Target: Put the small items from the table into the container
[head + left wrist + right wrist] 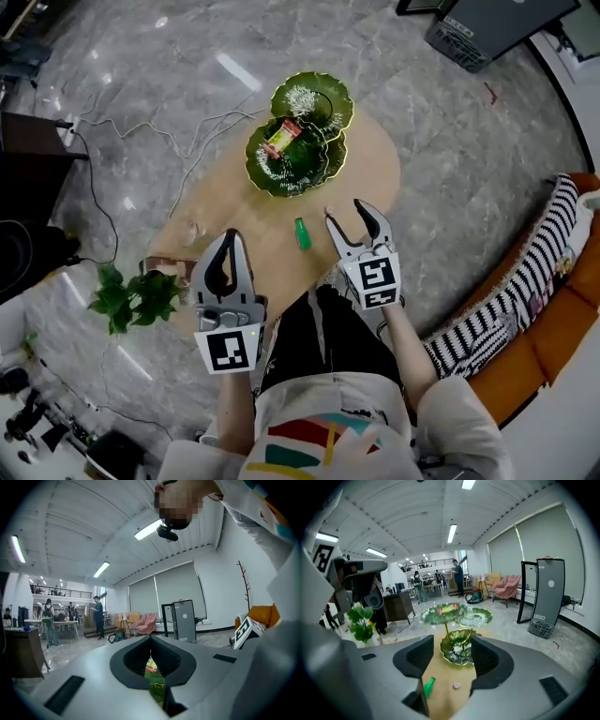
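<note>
facing glossy green leaf-shaped dishes (307, 171), right gripper (345, 210) jaws spread, left gripper (232, 236) jaws pressed together.

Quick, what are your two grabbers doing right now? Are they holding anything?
Left grey two-jaw gripper: shut, nothing between its jaws.
Right grey two-jaw gripper: open, empty.

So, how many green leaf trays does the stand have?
3. In the right gripper view: the upper left tray, holding a snack packet; the upper right tray beside it; the lower tray under them. None looks hidden.
</note>
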`<act>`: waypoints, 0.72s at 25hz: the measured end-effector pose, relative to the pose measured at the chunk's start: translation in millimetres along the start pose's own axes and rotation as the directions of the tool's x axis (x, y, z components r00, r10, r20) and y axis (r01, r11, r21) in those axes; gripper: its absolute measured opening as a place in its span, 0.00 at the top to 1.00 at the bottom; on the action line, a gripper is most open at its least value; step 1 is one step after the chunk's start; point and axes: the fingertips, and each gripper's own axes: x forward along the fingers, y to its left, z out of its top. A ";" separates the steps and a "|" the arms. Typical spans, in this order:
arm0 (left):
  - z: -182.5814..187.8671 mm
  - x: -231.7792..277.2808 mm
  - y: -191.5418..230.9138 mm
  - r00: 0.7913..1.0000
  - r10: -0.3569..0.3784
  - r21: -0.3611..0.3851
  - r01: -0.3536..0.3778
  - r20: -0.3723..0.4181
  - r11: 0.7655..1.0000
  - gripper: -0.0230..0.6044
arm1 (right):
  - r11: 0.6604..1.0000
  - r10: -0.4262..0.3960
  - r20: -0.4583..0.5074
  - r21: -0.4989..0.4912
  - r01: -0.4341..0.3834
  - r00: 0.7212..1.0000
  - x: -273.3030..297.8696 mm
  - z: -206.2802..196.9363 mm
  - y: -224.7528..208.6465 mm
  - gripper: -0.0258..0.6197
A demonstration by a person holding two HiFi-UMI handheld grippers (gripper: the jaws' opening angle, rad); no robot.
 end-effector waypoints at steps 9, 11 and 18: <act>-112.6 57.6 -39.9 0.999 -0.046 -0.049 0.045 -0.011 0.998 0.95 | 0.990 0.038 -0.257 -0.124 -0.072 0.966 74.8 -168.5 -8.4 0.59; -123.2 59.6 -39.4 0.999 -0.039 -0.071 0.039 0.001 0.997 0.95 | 0.991 0.040 -0.285 -0.115 -0.075 0.958 88.5 -192.4 -9.1 0.59; -147.1 44.1 -44.8 0.998 -0.043 -0.078 0.041 -0.034 0.996 0.95 | 0.995 0.051 -0.314 -0.070 -0.077 0.948 103.0 -208.8 -11.5 0.81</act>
